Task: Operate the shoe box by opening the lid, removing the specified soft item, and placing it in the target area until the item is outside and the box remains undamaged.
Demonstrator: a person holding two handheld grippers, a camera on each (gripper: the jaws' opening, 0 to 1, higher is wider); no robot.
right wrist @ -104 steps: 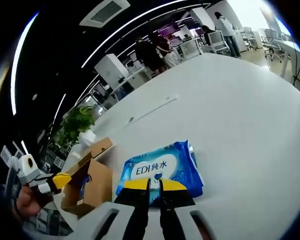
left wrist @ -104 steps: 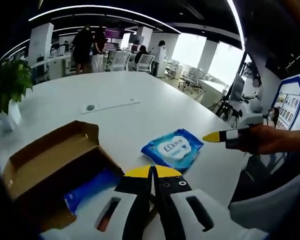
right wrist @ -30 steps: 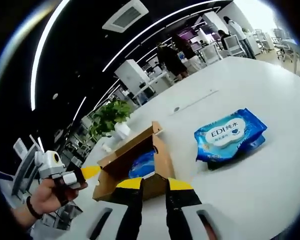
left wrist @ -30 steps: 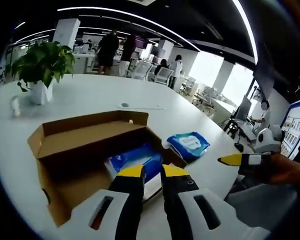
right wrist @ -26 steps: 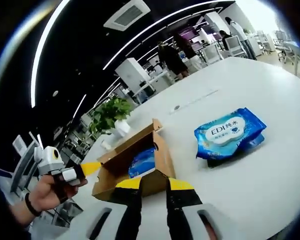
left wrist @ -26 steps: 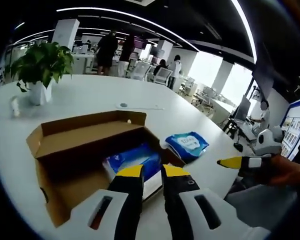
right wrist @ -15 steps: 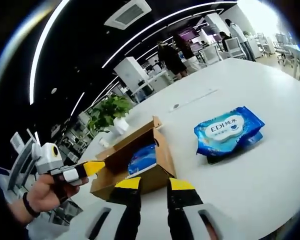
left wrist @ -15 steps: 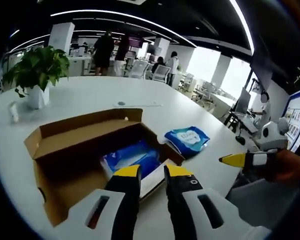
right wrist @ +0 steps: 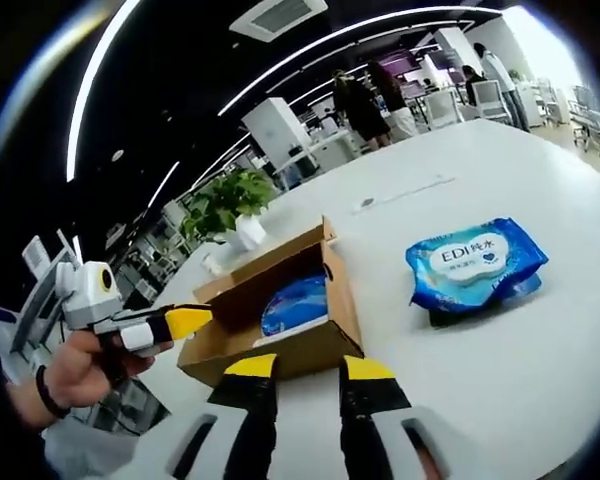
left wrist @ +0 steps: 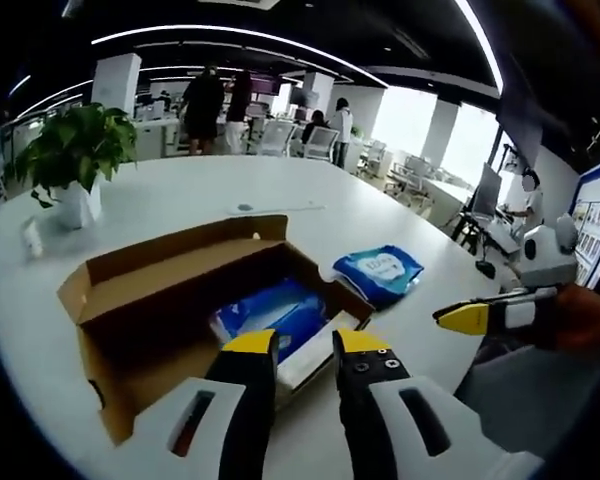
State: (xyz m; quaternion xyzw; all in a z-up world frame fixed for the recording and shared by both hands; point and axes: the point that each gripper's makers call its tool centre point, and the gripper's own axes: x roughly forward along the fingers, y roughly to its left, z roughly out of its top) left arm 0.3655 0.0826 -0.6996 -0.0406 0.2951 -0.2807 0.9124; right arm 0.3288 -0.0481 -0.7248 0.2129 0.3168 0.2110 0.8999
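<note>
Office background: desks, chairs, standing people, and a plant (left wrist: 72,150) on a large white table (left wrist: 180,195). On the table, the box (left wrist: 170,290) lies open with a blue pack (left wrist: 275,315) inside; a second blue pack (right wrist: 477,262) lies outside, well apart. Left gripper (left wrist: 305,345) hovers above the box's near edge, jaws slightly parted, holding nothing. Right gripper (right wrist: 307,368) hangs near the box, jaws parted, empty.
</note>
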